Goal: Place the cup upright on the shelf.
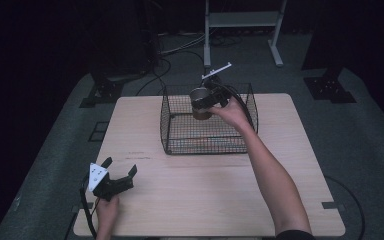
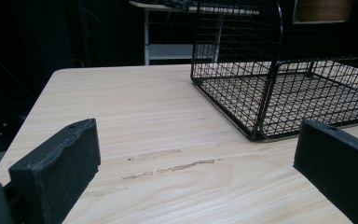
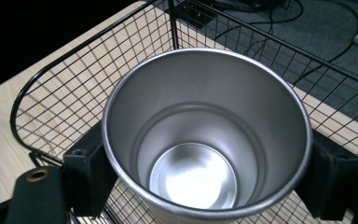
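Observation:
A steel cup [image 3: 205, 140] with a brown lower half [image 1: 200, 102] hangs upright over the back part of a black wire basket [image 1: 207, 122], with my right gripper [image 1: 211, 100] shut on its sides. The cup is empty inside. Its brown bottom [image 2: 321, 10] shows above the basket [image 2: 279, 88] in the left gripper view. My left gripper [image 1: 120, 167] rests open near the table's front left corner, nothing between its jaws, pointing toward the basket.
The light wooden table [image 1: 205, 195] carries the basket at its back middle. A few scuff marks [image 2: 168, 165] lie on the wood ahead of the left gripper. Beyond the table stand a white frame [image 1: 242, 25] and dark stands with cables on grey floor.

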{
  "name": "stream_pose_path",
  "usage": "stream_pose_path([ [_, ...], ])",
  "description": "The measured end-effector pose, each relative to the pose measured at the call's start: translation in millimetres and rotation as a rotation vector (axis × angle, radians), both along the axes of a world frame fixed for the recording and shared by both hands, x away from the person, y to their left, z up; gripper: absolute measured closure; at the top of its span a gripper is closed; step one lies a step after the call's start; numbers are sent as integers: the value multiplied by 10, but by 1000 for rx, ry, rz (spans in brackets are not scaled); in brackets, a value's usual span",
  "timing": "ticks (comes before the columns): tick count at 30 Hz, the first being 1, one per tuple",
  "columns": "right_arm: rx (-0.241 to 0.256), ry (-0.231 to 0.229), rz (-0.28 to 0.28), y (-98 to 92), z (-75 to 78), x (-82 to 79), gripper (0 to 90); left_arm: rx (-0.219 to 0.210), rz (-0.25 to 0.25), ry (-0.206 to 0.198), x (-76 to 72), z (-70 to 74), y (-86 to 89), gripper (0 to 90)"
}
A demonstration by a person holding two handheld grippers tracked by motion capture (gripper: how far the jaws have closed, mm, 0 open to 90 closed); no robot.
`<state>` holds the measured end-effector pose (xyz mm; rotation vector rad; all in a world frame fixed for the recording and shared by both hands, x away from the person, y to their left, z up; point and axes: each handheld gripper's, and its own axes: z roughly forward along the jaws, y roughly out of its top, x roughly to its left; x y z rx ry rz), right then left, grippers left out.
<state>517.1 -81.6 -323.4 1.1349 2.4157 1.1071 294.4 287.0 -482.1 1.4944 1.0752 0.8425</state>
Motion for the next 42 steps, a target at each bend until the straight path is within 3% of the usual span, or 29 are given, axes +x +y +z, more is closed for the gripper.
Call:
stream_pose_path([
  [16, -22, 45, -39, -23, -223, 166, 180, -2, 0, -5, 3, -2, -2, 0],
  [22, -5, 88, -64, -42, -371, 231, 180, -1, -1, -6, 3, -1, -3, 0],
  [24, -20, 92, -65, -36, -404, 250, 180, -1, -1, -6, 3, -2, -3, 0],
  [27, -42, 97, -70, -23, -447, 270, 180, -6, 0, -5, 3, -3, -3, 0],
  [42, -42, 136, -92, -99, -639, 315, 180, -2, -2, -6, 2, -2, -9, 0],
])
